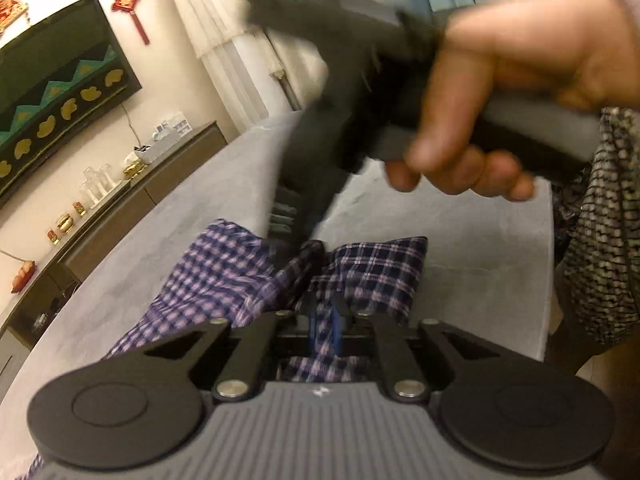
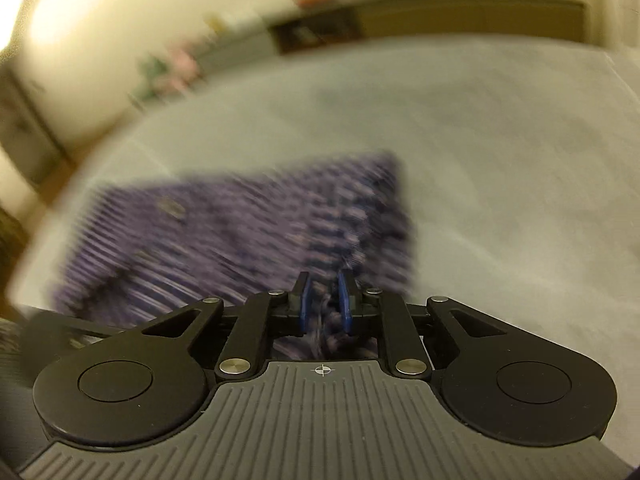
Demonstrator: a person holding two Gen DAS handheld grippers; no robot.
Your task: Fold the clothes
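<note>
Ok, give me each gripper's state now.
Left gripper: shut on the purple plaid cotton garment.
Right gripper: shut on the same garment.

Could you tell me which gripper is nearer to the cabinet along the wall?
Left, I think. The left gripper grips the plaid garment on the cabinet side; the right gripper pinches it on the side away from the cabinet.

Your light is warm, yellowish indoor light, dim overall, with a bright glare patch on the wall (image 2: 52, 20) at the upper left of the right wrist view. That view is heavily motion-smeared, so the checked cloth (image 2: 240, 232) shows only as streaks. In your left view the right hand (image 1: 516, 92) is blurred, and fisheye curving bends the edges.
</note>
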